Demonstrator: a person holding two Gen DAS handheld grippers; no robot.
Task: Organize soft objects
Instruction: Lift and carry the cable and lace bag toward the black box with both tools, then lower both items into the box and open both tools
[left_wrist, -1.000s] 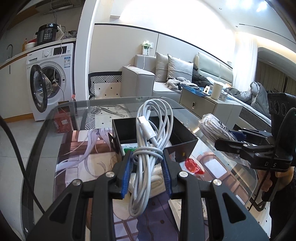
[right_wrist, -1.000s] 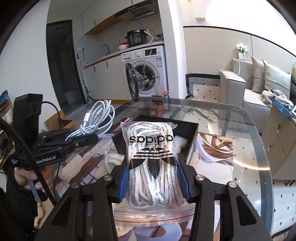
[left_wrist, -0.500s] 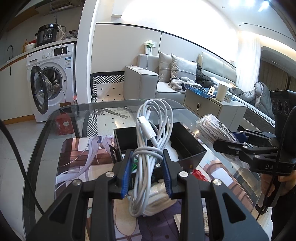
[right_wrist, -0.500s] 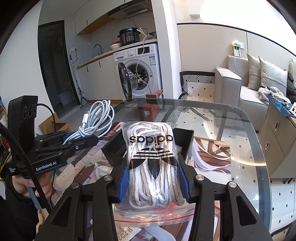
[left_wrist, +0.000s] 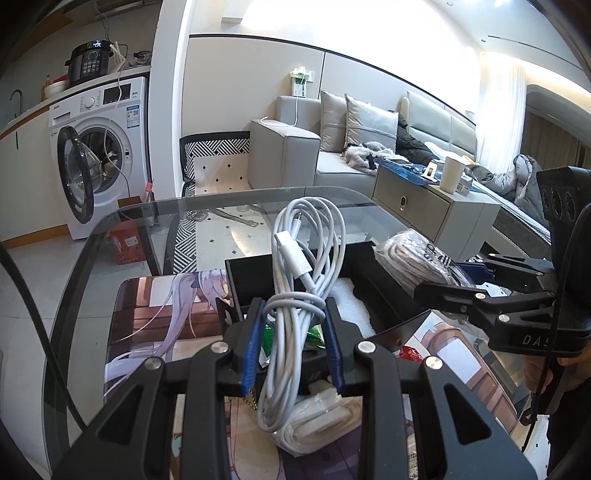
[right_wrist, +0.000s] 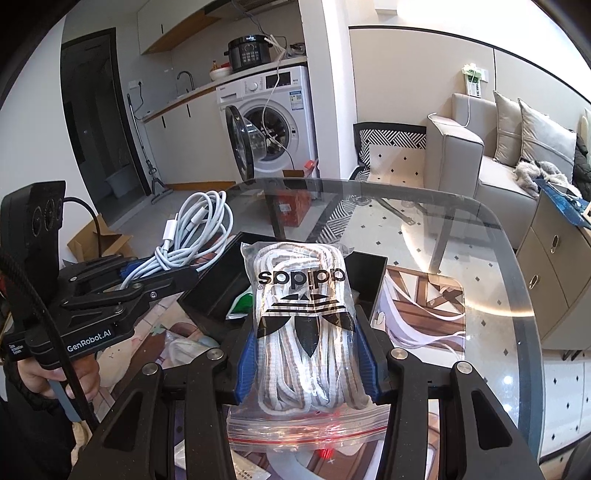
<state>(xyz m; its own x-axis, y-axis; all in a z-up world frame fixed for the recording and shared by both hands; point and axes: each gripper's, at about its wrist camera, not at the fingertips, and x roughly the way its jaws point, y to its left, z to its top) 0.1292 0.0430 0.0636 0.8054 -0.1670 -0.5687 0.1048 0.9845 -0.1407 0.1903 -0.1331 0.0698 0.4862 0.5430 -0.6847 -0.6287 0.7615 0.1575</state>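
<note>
My left gripper (left_wrist: 294, 343) is shut on a coiled white charging cable (left_wrist: 303, 273), held upright just in front of a black open box (left_wrist: 384, 291) on the glass table. My right gripper (right_wrist: 306, 354) is shut on a clear zip bag of white shoelaces (right_wrist: 306, 314) with a black logo, held over the near edge of the same black box (right_wrist: 365, 266). In the right wrist view the left gripper (right_wrist: 147, 275) and its cable (right_wrist: 199, 229) hang at the box's left side. In the left wrist view the right gripper (left_wrist: 476, 275) holds the lace bag (left_wrist: 417, 258) at the box's right.
Inside the box lie white foam (left_wrist: 351, 302) and a green packet (right_wrist: 243, 302). A picture mat (left_wrist: 147, 317) covers the glass table (right_wrist: 509, 258). White bagged items (left_wrist: 321, 421) and a red wrapper (left_wrist: 410, 354) lie on the mat. A washing machine (right_wrist: 273, 118) and sofa (left_wrist: 332, 155) stand behind.
Both grippers have drifted forward with their loads toward the black box, which now sits closer and larger in both views. Neither grip has changed.
</note>
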